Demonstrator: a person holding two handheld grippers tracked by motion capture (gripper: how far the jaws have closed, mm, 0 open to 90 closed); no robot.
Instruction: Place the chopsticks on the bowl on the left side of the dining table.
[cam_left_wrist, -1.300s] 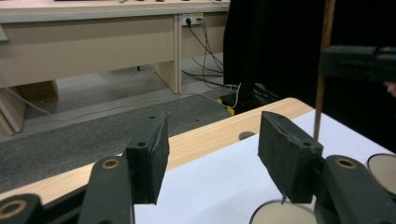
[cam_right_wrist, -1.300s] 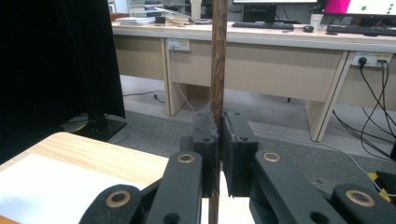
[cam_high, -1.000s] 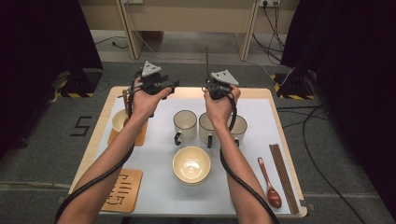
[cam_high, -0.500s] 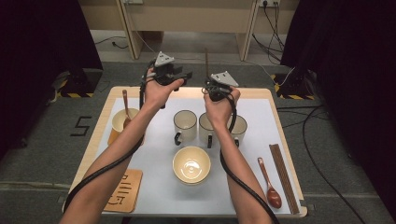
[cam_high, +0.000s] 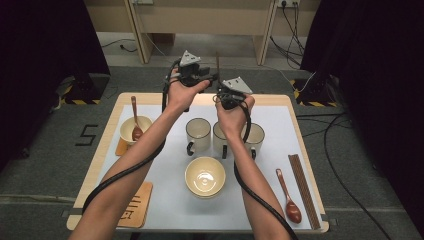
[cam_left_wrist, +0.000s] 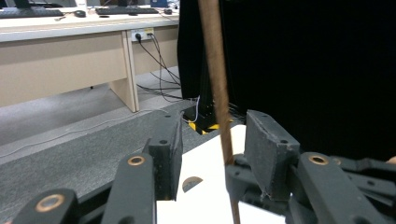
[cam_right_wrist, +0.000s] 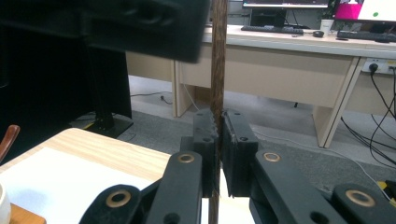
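My right gripper (cam_high: 226, 98) (cam_right_wrist: 219, 122) is shut on a dark wooden chopstick (cam_high: 217, 64) (cam_right_wrist: 218, 70) and holds it upright above the far middle of the table. Its jaws clamp the stick near its lower end. My left gripper (cam_high: 207, 77) (cam_left_wrist: 212, 135) is open beside it at the table's far edge. In the left gripper view, the chopstick (cam_left_wrist: 218, 93) rises between the two spread jaws, nearer the right-hand one, with a gap on each side. In the right gripper view, the left gripper (cam_right_wrist: 140, 21) is a black blur at the top.
A cream bowl (cam_high: 127, 131) with a wooden spoon (cam_high: 134, 119) sits at the left on a coaster. Three mugs (cam_high: 198, 134) stand mid-table, with a second bowl (cam_high: 205, 176) in front. At the right lie a spoon (cam_high: 288, 198) and chopsticks (cam_high: 303, 190). A wooden coaster (cam_high: 135, 206) lies front left.
My left gripper has moved right and away from the left bowl, up to the upright chopstick. The right gripper has held still with the stick.
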